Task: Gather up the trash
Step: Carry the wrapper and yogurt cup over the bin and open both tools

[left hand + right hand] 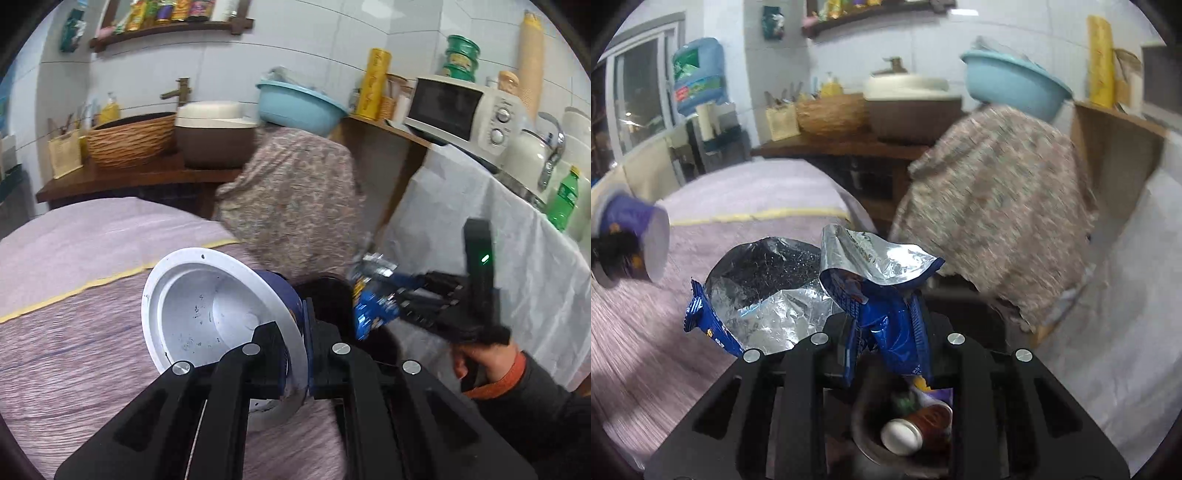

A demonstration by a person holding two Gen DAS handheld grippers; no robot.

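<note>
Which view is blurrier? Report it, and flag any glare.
Right wrist view: blurrier, the floral cloth smeared by motion, glare on the foil wrapper and its silver inside; left wrist view: sharper, the paper bowl crisp, no strong glare.

From my seat the flowered cloth (pixel 993 206) is smeared by blur. My left claw (pixel 291 354) hides part of the cup (pixel 221 306), whose rim it grips. The can (pixel 916 424) (label unreadable) sits half hidden below.
</note>
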